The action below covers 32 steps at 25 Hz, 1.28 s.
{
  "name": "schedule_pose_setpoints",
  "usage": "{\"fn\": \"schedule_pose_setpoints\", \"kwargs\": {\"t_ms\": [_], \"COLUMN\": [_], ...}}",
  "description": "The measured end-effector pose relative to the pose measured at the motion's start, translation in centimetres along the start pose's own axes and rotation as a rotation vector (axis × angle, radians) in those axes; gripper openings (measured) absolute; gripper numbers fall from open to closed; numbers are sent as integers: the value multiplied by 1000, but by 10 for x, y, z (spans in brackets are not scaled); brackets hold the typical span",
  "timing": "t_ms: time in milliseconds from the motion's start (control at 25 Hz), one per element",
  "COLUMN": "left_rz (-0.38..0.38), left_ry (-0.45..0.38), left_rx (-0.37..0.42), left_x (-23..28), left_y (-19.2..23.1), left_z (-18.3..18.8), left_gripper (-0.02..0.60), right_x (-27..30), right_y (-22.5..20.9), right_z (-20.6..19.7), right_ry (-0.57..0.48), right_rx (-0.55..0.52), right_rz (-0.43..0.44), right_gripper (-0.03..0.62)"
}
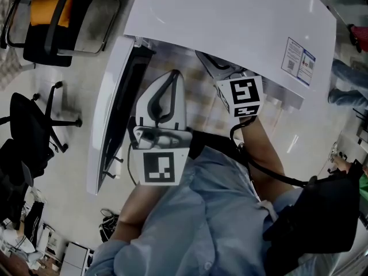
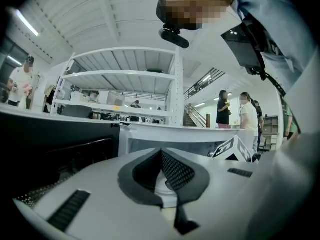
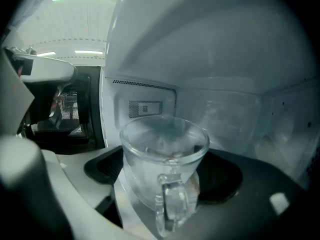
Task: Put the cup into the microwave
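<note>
Reaching into the one big white boxy microwave (image 1: 230, 22), its single white door with the dark window (image 1: 109, 114) swung open at the left, the right gripper (image 3: 162, 184) is at the set-down step. Its jaws stand wide either side of the one clear glass cup with a handle (image 3: 162, 144), pads seemingly just off the glass, so I read it as released. The cup stands upright inside the cavity. Next move, I'd say: draw straight back without clipping that handle. Two grippers in all, and the left gripper (image 2: 161, 156) hovers near the door, clenched on nothing.
</note>
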<state>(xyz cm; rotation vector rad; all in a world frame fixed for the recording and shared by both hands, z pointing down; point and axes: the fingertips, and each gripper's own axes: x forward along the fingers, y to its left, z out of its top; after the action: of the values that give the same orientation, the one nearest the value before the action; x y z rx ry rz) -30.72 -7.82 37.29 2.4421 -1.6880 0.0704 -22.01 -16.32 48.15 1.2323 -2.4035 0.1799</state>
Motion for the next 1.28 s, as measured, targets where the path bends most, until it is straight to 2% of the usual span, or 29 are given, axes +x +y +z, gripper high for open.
{"fn": "schedule_pose_setpoints", "kwargs": {"t_ms": [560,880,1000,1200,1280], "left_rz": [-39,-68,-99,-134,-137], "left_ry": [9,14,19,15,12], "left_rx": [8,25,32,34,28], "left_x": [-1,9,14,20,18], "left_y": [-8,-18,-29,-43,-48], "left_z": [5,11,9,4,-1], "left_gripper": [8,8,8,8,8], "right_x": [-32,-73,-89,-93,-93], "right_y": [8,20,29,48,51], "right_z": [-5,-18,-26,-19,-20], "right_ry": [36,51,61,8,-4], "right_rx": [22,106,138,154,174], "right_rz": [-49,-83,-71,-28,-24], "right_gripper": [422,422,422,419,390]}}
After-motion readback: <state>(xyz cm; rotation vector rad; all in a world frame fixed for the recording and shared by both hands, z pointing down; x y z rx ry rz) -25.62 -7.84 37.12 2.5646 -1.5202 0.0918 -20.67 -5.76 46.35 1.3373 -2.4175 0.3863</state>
